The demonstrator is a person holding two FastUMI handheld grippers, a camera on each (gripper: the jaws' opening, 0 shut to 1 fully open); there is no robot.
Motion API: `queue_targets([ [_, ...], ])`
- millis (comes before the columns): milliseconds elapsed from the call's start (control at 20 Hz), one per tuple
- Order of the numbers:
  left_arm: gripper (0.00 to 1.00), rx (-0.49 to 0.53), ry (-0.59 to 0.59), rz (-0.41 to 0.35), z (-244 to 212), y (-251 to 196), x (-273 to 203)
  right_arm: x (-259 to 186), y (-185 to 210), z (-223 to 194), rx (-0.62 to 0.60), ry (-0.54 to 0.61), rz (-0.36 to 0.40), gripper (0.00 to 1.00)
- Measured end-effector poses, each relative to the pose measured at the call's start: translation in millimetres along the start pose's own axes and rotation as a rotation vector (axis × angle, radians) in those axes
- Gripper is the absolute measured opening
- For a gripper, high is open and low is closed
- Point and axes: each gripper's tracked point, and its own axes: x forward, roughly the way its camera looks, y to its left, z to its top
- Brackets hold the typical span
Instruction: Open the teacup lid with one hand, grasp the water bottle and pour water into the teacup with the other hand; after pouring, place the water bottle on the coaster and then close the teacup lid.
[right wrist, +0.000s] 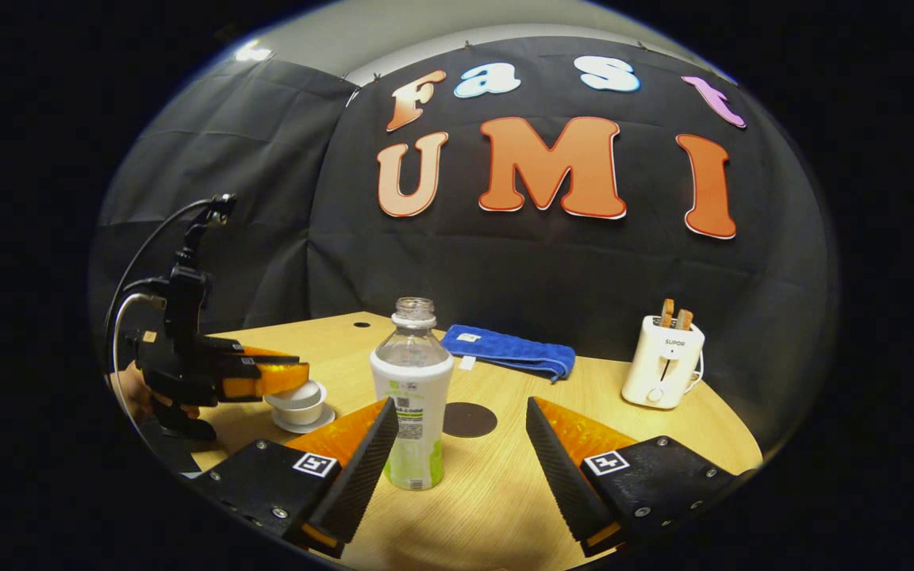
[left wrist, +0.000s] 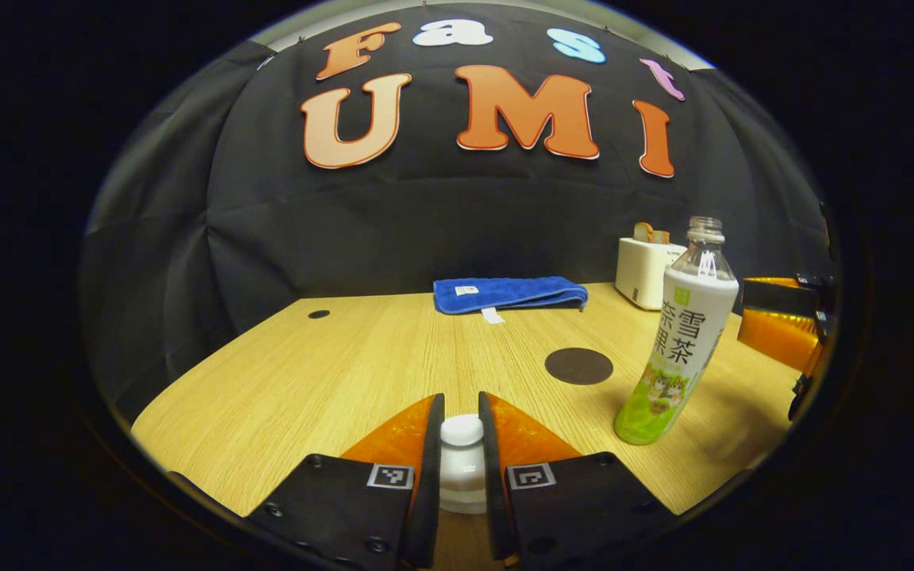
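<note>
**Left fingers on the lid knob; right fingers spread, bottle not yet taken**

My left gripper has its two fingers drawn in on the white knob of the teacup lid; both appear to press its sides, so I judge the lid clamped. In the right gripper view the lid looks seated on or barely above the teacup, which stands on its saucer near the table's left edge. I cannot tell whether it has lifted clear. Gripping by the knob keeps my fingers off the rim and lets the lid come straight up.

My right gripper holds its fingers wide apart, touching nothing. The water bottle stands upright, cap off, just ahead and toward my left finger, not centred in the gap. I judge the wide opening is meant to take the bottle's body, and a small shift sideways is needed first.

The coaster, a dark disc, lies bare just behind and beside the bottle, toward the middle of the table, ready as the set-down spot.

Other things: a folded blue towel along the far edge and a white toaster at the far right corner, both well apart from the work. Nothing lies between bottle and teacup. The open neck is the risk: a knock on approach could tip the bottle.
</note>
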Motion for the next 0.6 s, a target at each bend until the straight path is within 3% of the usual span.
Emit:
queue_targets([
  [350,0.29,-0.003,-0.084,0.059,32,28,-7,21,22,-22,-0.013,0.066,0.049,0.97],
  [600,0.29,-0.025,-0.092,0.125,31,57,-8,40,35,-38,0.030,0.108,0.070,0.97],
])
